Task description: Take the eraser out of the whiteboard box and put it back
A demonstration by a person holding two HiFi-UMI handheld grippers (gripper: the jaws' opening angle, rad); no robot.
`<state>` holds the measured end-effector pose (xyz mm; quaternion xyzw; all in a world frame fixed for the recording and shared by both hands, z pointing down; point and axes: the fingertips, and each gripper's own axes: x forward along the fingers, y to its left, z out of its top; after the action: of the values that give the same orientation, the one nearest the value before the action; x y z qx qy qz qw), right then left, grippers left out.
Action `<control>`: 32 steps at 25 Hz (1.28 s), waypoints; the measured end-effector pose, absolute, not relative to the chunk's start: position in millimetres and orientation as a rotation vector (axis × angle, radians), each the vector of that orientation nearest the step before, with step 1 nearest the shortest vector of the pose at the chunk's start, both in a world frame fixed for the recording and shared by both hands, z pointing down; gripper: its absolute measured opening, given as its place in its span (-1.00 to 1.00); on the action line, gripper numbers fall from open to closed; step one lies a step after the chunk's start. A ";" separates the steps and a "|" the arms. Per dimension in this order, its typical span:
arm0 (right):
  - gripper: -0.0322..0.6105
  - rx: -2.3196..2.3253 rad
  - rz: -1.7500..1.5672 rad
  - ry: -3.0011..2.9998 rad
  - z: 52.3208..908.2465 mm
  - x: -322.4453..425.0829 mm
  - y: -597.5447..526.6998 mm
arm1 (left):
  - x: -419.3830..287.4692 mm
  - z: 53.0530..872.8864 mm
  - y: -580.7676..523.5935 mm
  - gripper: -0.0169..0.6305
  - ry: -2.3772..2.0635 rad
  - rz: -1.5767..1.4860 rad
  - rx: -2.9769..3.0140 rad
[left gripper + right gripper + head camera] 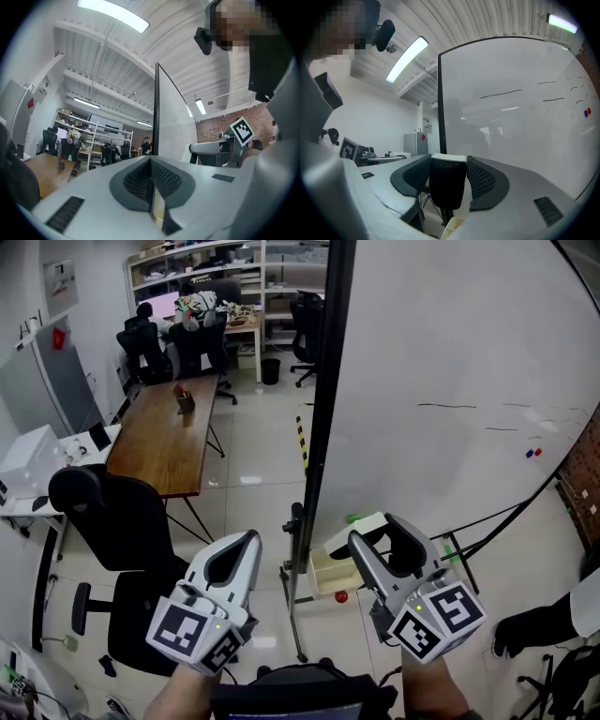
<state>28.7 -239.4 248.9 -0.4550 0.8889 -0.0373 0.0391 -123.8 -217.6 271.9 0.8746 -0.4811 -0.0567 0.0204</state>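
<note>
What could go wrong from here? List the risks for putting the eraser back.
1. The eraser sits clamped by its sides in the right tongs; a slackened grip could drop it past the small box.
2. Held near the whiteboard, it could smear the drawn lines.

- eraser (448, 187): dark, matt, finely textured body, felt-like; smooth pale top.
- right gripper (448, 161) and left gripper (151, 161): matt grey plastic shells; pads (485, 180) dark, ribbed, rubbery.
- whiteboard (450, 352): glossy white, reflecting lamps.
- table (169, 437): brown wood, slight sheen.
- floor (253, 493): glossy pale tiles.
- box (328, 570): smooth cream plastic.
</note>
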 end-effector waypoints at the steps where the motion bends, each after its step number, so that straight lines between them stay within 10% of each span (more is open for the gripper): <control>1: -0.07 -1.388 -0.106 2.718 243.3 31.3 -235.4 | -121.5 265.1 -213.4 -0.89 -1.483 -0.194 2.722; 32: -0.07 -1.382 -0.099 2.702 231.9 51.2 -210.9 | -106.9 251.6 -195.7 -0.89 -1.500 -0.216 2.727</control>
<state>51.2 -210.9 231.9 -0.4545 0.8886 -0.0327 0.0527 -106.9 -195.7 251.6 0.8741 -0.4806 -0.0693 0.0107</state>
